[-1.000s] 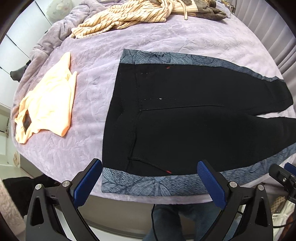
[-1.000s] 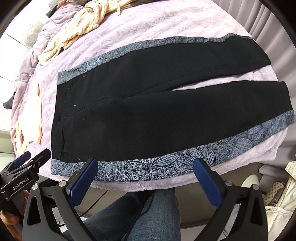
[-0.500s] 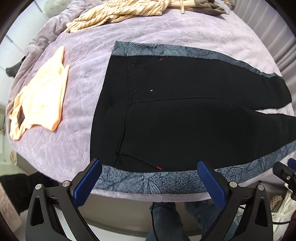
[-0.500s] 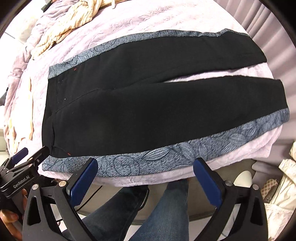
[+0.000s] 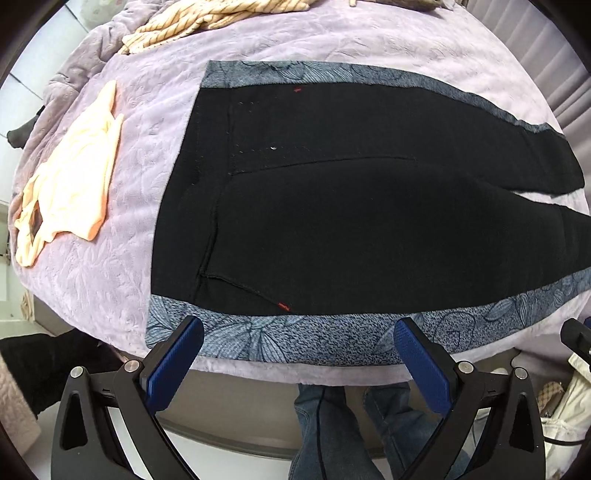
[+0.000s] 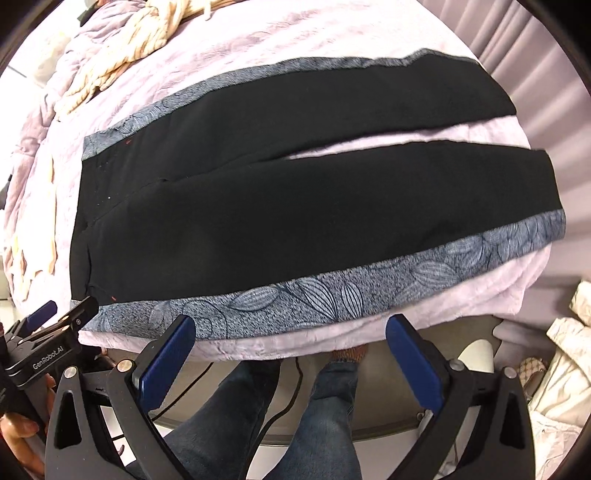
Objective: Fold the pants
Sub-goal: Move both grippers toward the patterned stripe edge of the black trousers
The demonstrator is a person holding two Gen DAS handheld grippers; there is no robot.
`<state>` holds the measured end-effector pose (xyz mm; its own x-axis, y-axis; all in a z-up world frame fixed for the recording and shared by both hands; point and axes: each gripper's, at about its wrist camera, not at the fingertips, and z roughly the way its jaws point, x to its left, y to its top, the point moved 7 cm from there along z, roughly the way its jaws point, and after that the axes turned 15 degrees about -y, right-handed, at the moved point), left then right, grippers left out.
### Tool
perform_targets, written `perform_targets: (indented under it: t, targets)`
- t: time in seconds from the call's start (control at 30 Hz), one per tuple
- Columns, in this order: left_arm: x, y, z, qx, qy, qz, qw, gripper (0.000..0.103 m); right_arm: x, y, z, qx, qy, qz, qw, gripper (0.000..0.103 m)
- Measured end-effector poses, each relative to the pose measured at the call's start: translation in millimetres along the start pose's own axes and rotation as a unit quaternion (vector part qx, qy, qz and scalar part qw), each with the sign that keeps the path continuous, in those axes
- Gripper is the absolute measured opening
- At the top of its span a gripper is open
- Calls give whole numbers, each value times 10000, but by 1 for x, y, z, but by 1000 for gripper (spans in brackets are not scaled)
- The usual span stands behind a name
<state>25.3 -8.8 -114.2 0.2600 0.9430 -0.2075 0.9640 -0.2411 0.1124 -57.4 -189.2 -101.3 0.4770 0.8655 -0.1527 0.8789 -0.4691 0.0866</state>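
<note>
The pants (image 5: 369, 206) are matt black cloth, smooth and lint-flecked, with side bands (image 6: 317, 299) of speckled grey-blue knit printed with leaf outlines. Under them the lilac bedspread (image 5: 122, 280) is plush, embossed fabric with a soft sheen. At 9 o'clock in the left wrist view lies a peach garment (image 5: 70, 181) of soft matt cloth. The gripper fingers (image 5: 173, 363) look like black matt plastic with ribbed blue pads and shiny metal screws.

A lilac bedspread (image 5: 122, 266) covers the bed. On it, toward its left side, lies a flat peach top (image 5: 70, 177). At the bedspread's far edge sits a crumpled cream striped garment (image 5: 192, 18). Below the bedspread's near edge stand 2 legs in blue jeans (image 6: 258, 417). A white bag (image 6: 565, 369) sits off its right corner.
</note>
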Motion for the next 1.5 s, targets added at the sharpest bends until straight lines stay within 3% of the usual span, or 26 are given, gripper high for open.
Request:
perform_targets:
  t: [1.5]
  targets:
    - [9,-9,7,196,219,33,9996,103,12,-12,13,159,189,30,9997,103]
